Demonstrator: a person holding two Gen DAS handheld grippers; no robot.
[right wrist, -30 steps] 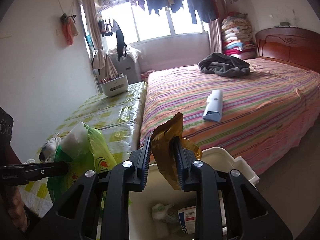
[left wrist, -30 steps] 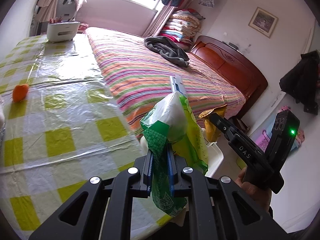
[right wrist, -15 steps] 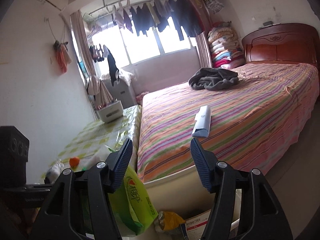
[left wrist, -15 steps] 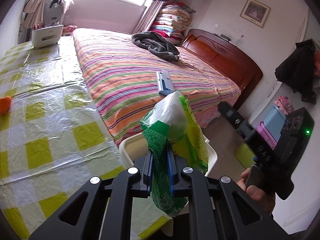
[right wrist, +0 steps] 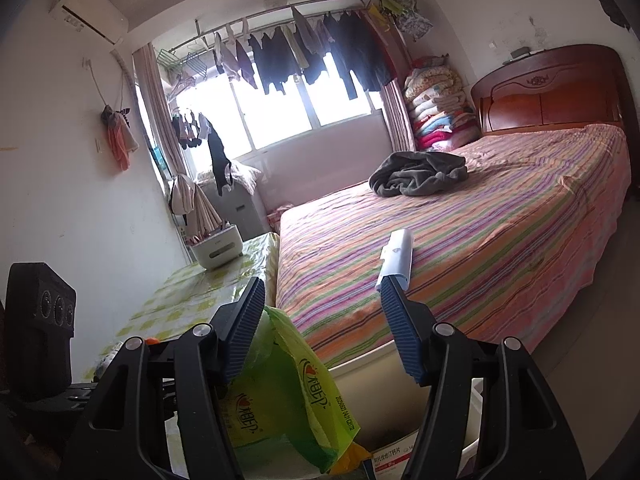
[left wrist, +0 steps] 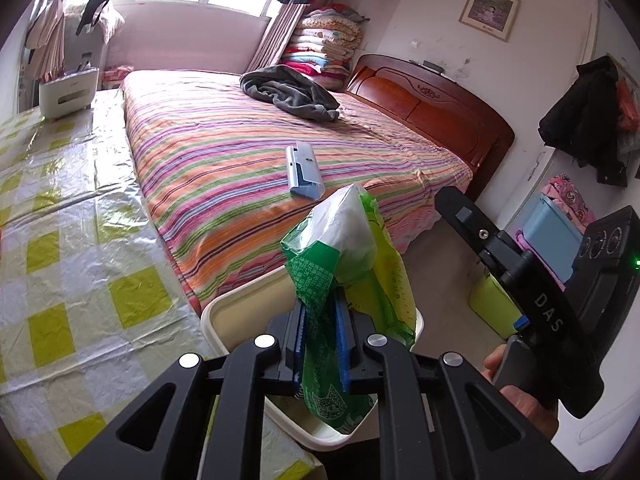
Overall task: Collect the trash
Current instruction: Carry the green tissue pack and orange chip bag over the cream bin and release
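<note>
The left gripper (left wrist: 320,346) is pinching a crinkled green plastic wrapper (left wrist: 340,280) with its long axis upright, top pointing toward the bed, over the cream plastic bin (left wrist: 224,320), while the right gripper (right wrist: 322,330) is hovering with fingers spread wide.

Both wrist views face bed (left wrist: 248,152) (right wrist: 460,248), overlooking bin (left wrist: 240,320).

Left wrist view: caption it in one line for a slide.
Left gripper shut on a green plastic wrapper, held above the white bin beside the striped bed.
</note>
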